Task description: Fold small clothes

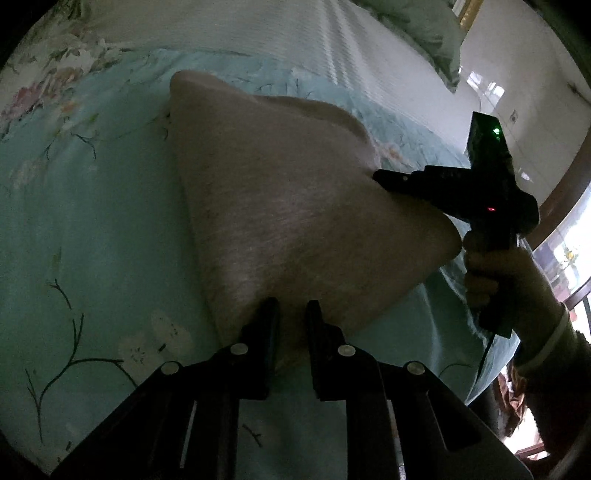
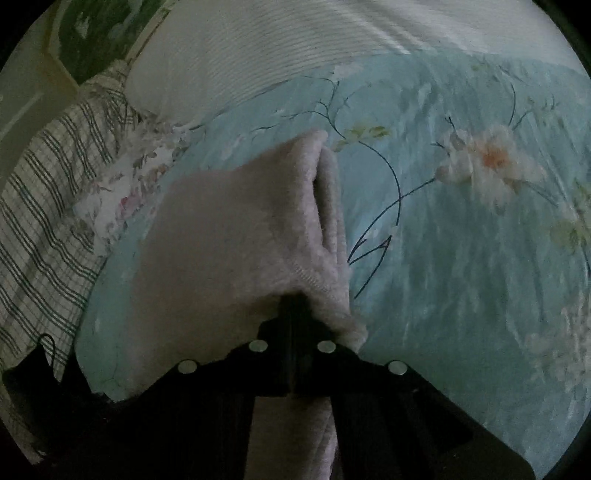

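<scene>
Small garment (image 1: pixel 288 206) draped over bedspread (image 1: pixel 74 229), near edge raised off it. Left gripper (image 1: pixel 291 314) at garment's near edge, cloth between fingers. Right gripper (image 1: pixel 384 177) at garment's right edge, hand (image 1: pixel 506 273) on grip below. Ribbed blanket (image 1: pixel 258 33) behind bedspread. Pillow (image 1: pixel 424 33) behind, to right. In right wrist view: checked cloth (image 2: pixel 48 206) left of bedspread, garment hanging over right gripper's fingers.

Bed (image 1: pixel 92 229) with teal floral sheet (image 2: pixel 461 258); pinkish cloth (image 1: pixel 280 206) partly on it, white striped cover (image 1: pixel 258 33) and plaid pillow (image 2: pixel 48 206) beyond.
</scene>
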